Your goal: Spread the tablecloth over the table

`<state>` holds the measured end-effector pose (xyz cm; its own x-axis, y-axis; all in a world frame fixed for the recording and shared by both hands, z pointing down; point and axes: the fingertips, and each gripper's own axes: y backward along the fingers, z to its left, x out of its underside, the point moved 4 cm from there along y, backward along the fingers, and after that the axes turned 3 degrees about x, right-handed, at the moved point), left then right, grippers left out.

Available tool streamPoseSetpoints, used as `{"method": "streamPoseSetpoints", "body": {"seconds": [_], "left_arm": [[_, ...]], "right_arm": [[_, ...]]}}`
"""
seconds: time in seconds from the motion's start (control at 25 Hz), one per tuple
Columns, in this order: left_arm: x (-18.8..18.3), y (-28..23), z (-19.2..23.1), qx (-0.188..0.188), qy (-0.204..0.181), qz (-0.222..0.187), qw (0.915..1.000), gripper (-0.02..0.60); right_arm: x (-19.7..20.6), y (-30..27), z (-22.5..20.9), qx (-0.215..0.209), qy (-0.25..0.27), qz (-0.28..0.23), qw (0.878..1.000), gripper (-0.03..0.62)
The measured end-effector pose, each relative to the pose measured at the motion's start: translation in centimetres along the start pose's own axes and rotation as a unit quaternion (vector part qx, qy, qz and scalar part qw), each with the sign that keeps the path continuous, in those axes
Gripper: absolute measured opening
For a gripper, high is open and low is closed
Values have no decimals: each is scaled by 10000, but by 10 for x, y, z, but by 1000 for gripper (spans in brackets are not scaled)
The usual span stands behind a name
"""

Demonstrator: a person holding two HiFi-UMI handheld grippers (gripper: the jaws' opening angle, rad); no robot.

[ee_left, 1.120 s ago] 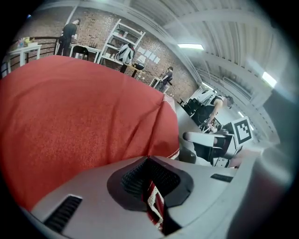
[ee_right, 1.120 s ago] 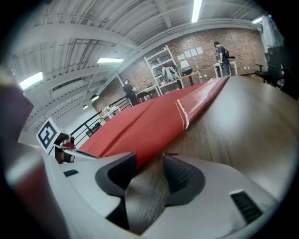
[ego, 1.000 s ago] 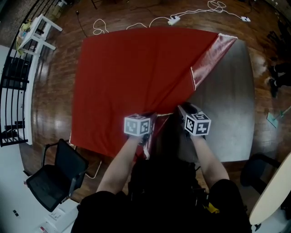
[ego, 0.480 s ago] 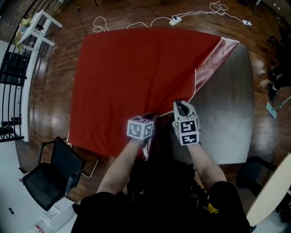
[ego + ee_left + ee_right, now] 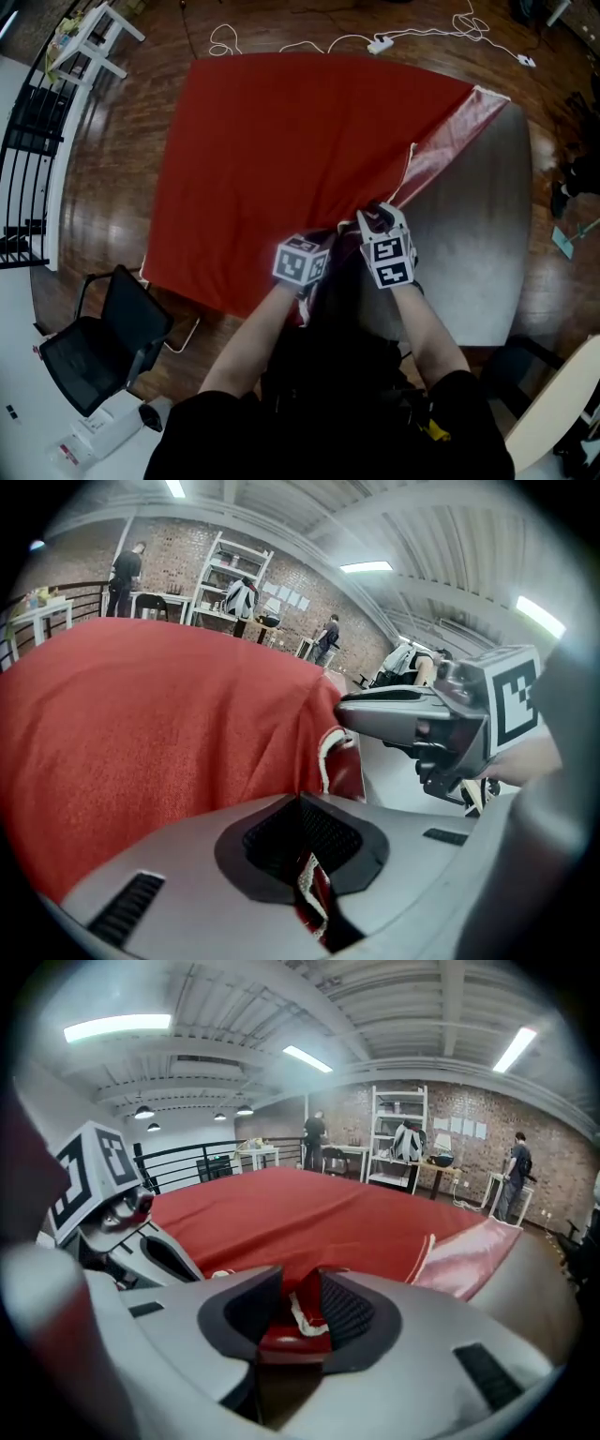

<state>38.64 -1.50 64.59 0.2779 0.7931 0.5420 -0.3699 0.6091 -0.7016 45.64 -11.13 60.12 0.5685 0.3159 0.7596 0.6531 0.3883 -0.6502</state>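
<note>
The red tablecloth [image 5: 281, 159] covers the left and middle of the grey table [image 5: 473, 253]. Its far right corner [image 5: 450, 131] is folded back, shiny underside up. At the near edge my left gripper [image 5: 316, 242] is shut on the cloth's white-hemmed edge [image 5: 309, 892], which is pinched between its pads. Right beside it, my right gripper [image 5: 378, 216] has just been opening its jaws. A bunched fold of the hem [image 5: 300, 1312] lies loose between its pads. The left gripper view shows the right gripper [image 5: 422, 724] close by.
A black chair [image 5: 103, 347] stands at the near left corner of the table. White cables and a power strip [image 5: 380, 44] lie on the wooden floor beyond the far edge. A white rack [image 5: 89, 47] and a black railing [image 5: 23, 169] stand at the left.
My right gripper has moved left toward the left gripper and rolled, and now sits over the cloth's near hem. The left gripper has kept its hold in place.
</note>
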Motion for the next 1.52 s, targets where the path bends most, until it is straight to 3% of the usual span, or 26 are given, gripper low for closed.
{"method": "streamPoseSetpoints", "body": {"seconds": [0.16, 0.24, 0.4, 0.48, 0.64, 0.76, 0.88, 0.96, 1.28, 1.52], "left_arm": [[-2, 1, 2, -58, -133, 8, 9999, 12], [-2, 3, 3, -77, -177, -5, 9998, 12], [-2, 2, 2, -105, -218, -31, 9997, 11], [-1, 1, 1, -114, -239, -36, 9996, 12], [1, 2, 0, -128, -267, -44, 9996, 12], [0, 2, -2, -133, -304, -65, 9994, 12], [0, 2, -4, -180, -408, -78, 9990, 12], [0, 2, -3, -225, -499, -87, 9985, 12], [-4, 9, -19, -193, -664, -273, 9972, 12], [8, 19, -73, -199, -1554, -74, 9876, 11]], "right_arm": [[15, 10, -21, 155, -217, 38, 9996, 129], [23, 6, -27, 121, -258, 244, 9993, 201], [32, -1, -31, 75, -451, 475, 9978, 201], [34, -5, -33, 104, -872, 574, 9945, 201], [44, -16, -36, 161, -1864, 1056, 9766, 201], [46, -19, -35, 275, -1651, 1247, 9780, 179], [43, -11, -34, 234, -1414, 1083, 9837, 70], [41, -4, -32, 154, -1388, 884, 9862, 32], [48, 37, -37, -41, -1255, 402, 9913, 28], [66, 75, -49, 105, -1334, 126, 9909, 20]]}}
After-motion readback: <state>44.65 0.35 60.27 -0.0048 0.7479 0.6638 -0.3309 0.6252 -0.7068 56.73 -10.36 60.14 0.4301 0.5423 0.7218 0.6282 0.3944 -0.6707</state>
